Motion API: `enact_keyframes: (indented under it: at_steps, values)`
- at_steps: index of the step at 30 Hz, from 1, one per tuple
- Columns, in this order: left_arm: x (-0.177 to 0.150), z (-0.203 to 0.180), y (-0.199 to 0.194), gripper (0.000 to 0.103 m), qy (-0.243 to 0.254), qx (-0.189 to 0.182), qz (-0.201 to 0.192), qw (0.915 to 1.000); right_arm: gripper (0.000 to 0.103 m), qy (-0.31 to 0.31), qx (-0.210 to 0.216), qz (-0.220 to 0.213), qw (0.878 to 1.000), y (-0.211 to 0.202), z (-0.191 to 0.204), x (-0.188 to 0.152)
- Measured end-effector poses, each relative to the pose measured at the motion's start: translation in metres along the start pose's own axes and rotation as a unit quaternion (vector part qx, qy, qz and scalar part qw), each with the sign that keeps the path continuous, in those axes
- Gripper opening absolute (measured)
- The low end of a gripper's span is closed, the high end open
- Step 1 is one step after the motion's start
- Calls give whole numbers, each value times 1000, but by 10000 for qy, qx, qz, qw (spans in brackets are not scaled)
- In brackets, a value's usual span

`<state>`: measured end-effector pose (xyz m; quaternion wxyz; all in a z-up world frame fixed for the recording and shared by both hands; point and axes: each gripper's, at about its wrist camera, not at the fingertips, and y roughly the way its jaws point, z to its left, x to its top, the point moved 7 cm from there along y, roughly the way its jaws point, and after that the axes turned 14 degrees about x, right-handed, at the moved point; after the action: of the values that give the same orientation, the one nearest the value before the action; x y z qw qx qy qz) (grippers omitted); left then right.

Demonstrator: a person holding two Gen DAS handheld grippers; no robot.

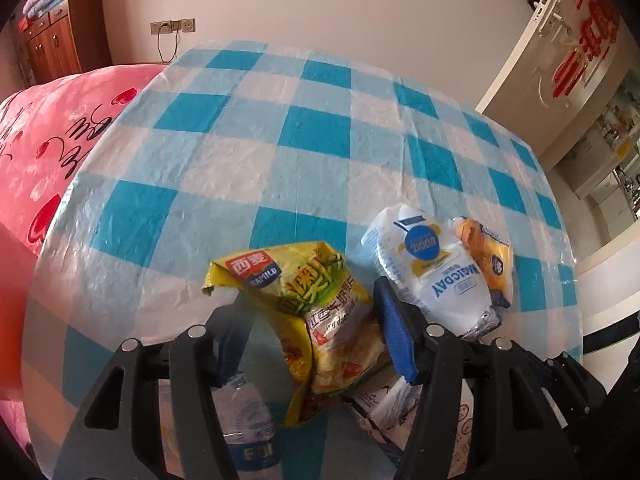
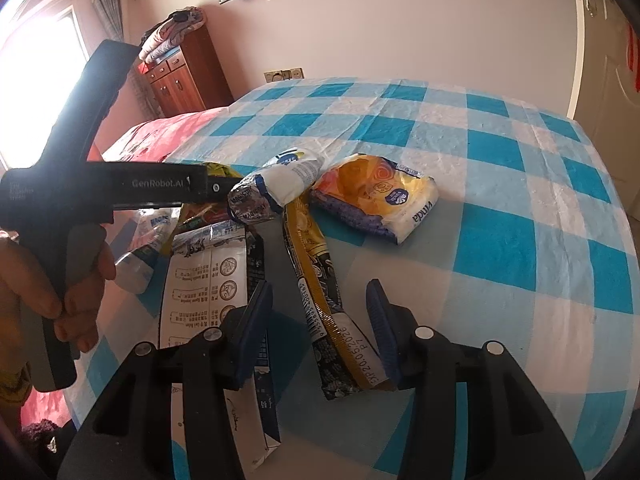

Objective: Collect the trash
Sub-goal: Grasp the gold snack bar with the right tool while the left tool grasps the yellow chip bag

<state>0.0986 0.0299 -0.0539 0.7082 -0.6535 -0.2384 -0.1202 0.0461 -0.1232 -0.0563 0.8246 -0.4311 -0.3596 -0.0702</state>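
The left gripper's (image 1: 312, 328) fingers stand wide apart, with a yellow snack bag (image 1: 320, 312) between them; the right pad (image 1: 394, 336) sits against or just beside the bag's edge, while the left pad (image 1: 234, 340) looks clear of it, so nothing is clamped. Below the left finger lies a clear water bottle (image 1: 248, 432), and under the right finger a flattened white carton (image 1: 384, 404) peeks out. Beyond the right fingertip rest a white crumpled wrapper (image 1: 436, 276) and, touching it on the far side, an orange tissue pack (image 1: 488, 256). All of it lies on the checked cloth (image 1: 320, 128).

In the right wrist view the person's left hand (image 2: 52, 284) squeezes the left tool's handle off to the left side. The right gripper's (image 2: 318, 332) fingers are also spread wide, and a long yellow-and-black wrapper (image 2: 324, 304) runs up between them, its near end just beside the right pad (image 2: 382, 328). The carton (image 2: 212, 280) lies under and left of the left pad (image 2: 254, 324). Ahead of the fingertips are the white wrapper (image 2: 276, 188) and the tissue pack (image 2: 376, 196), close together.

The step in hand appears to be the grasp: each gripper is lined up over one piece of trash, not yet closed. The next move probably calls for lowering each pair of fingers until the pads straddle the thin film, then closing firmly, since flat, crinkly wrappers may slip out or buckle. No bin shows in either view, so the drop-off place cannot be told.
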Motion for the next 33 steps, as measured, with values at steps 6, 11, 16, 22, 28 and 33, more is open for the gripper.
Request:
enact_keyframes:
  at_steps: [6, 11, 16, 22, 28, 33]
  values:
    - [-2, 3, -3, 44, -155, -84, -52, 9998, 28, -46, 59, 57, 10000, 3, 3, -1]
    - [-4, 5, -9, 39, -178, -129, -149, 9996, 21, -158, 95, 54, 9998, 3, 8, -2]
    - [-4, 13, -26, 38, -281, -261, -336, 9987, 18, -76, 74, -117, 9999, -3, 5, 0]
    - [-6, 28, -56, 38, -365, -491, -581, 9964, 15, 192, 414, -184, 9988, -7, 7, -4]
    - [-11, 40, -86, 38, -374, -722, -831, 9932, 14, 388, 866, -478, 9943, -26, 20, 2]
    - [-16, 53, -104, 38, -392, -888, -962, 9906, 14, 509, 1101, -633, 9906, -37, 32, 8]
